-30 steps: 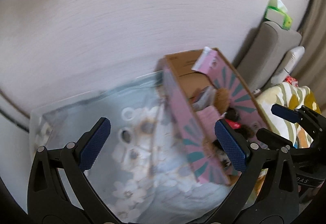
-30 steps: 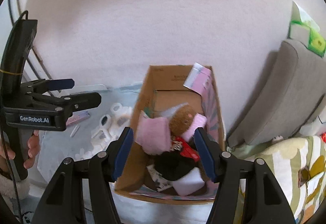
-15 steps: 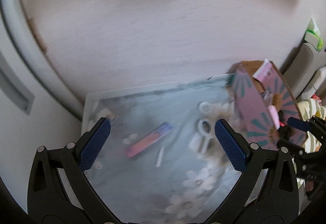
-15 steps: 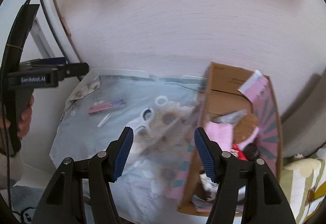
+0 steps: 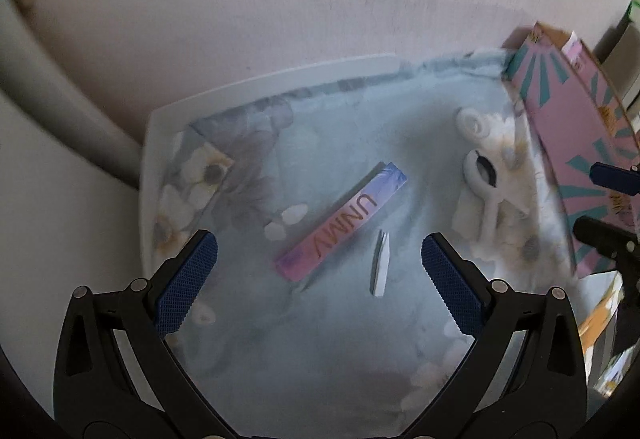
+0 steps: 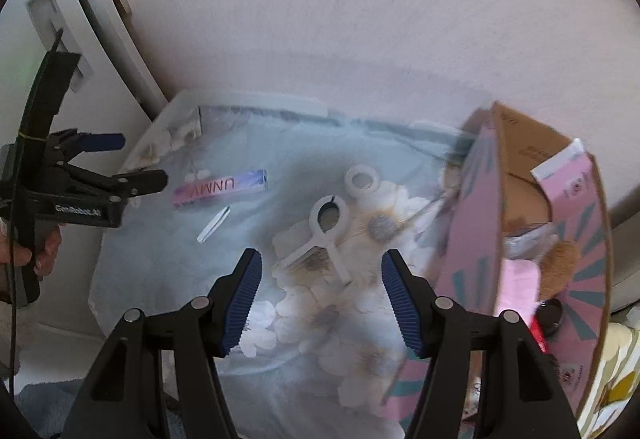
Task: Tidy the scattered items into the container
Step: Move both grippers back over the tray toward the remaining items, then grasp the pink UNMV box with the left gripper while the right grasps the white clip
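A long pink-and-blue box (image 5: pixel 342 227) (image 6: pixel 220 188) lies on the pale blue floral cloth (image 5: pixel 320 339), with a small white tweezer (image 5: pixel 379 268) (image 6: pixel 214 224) beside it. To their right lie a white clip (image 5: pixel 486 195) (image 6: pixel 325 235) and a white ring (image 5: pixel 472 124) (image 6: pixel 362 180). My left gripper (image 5: pixel 318 279) hovers open above the box and tweezer, holding nothing. My right gripper (image 6: pixel 320 303) hangs open over the clip, empty too. The pink cardboard box (image 6: pixel 532 259) (image 5: pixel 568 143) at the right holds soft toys and other items.
The cloth covers a white tabletop (image 5: pixel 256 87) against a plain wall (image 6: pixel 360 19). A white door frame (image 6: pixel 104 15) stands at the left. A person's hand (image 6: pixel 44 251) holds the left gripper's handle. A patterned cushion (image 6: pixel 616 391) lies at the lower right.
Both grippers have swung left and down, away from the cardboard box toward the cloth. The long box, tweezer and clip now lie under the open fingers.
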{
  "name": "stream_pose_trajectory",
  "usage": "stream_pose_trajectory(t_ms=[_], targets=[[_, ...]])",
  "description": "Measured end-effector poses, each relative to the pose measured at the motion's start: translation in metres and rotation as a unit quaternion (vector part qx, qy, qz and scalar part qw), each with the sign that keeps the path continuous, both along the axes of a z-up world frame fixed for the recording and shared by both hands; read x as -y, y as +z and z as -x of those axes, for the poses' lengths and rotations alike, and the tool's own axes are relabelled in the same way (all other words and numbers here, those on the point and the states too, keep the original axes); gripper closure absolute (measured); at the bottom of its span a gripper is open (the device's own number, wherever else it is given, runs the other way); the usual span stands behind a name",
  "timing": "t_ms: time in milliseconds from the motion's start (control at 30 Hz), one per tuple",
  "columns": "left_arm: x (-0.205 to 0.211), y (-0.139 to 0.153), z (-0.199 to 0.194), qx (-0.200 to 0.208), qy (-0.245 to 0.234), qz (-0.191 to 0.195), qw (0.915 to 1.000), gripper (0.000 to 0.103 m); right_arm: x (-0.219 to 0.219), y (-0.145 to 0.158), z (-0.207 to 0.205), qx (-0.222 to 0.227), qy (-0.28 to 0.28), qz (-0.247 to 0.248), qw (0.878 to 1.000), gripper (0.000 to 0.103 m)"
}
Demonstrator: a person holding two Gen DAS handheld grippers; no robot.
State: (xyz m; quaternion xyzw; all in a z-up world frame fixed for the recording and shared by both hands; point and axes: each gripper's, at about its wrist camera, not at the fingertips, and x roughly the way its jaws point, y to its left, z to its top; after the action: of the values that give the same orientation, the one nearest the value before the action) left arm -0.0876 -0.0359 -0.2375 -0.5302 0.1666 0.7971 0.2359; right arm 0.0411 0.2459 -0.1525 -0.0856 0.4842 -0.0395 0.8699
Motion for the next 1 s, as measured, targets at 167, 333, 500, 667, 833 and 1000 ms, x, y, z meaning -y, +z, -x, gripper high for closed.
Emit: stream_pose_trajectory(t_ms=[167, 333, 500, 667, 833, 1000], targets=[[-0.019, -0.039, 0.015, 0.018, -0.031, 0.027, 0.999, 0.001, 0.001, -0.031, -0.027, -0.037, -0.014, -0.006, 0.999, 0.045], [-0.024, -0.065, 0.023, 0.043, -0.045, 0.027, 0.9977, 0.001, 0.006, -0.059, -0.053, -0.069, -0.032, 0.0, 0.997, 0.045], [-0.024, -0.076, 0.027, 0.059, -0.054, 0.02, 0.9966, 0.017, 0.016, -0.079, -0.07, -0.089, -0.051, 0.005, 0.995, 0.045], [-0.022, -0.072, 0.026, 0.051, -0.053, 0.012, 0.9972, 0.017, 0.022, -0.09, -0.075, -0.099, -0.064, 0.006, 0.993, 0.045], [-0.023, -0.066, 0.026, 0.052, -0.059, 0.011, 0.9968, 0.016, 0.021, -0.096, -0.075, -0.103, -0.062, 0.018, 0.993, 0.045], [-0.022, -0.063, 0.029, 0.06, -0.054, 0.016, 0.9966, 0.008, 0.016, -0.096, -0.075, -0.1, -0.055, 0.035, 0.993, 0.045]])
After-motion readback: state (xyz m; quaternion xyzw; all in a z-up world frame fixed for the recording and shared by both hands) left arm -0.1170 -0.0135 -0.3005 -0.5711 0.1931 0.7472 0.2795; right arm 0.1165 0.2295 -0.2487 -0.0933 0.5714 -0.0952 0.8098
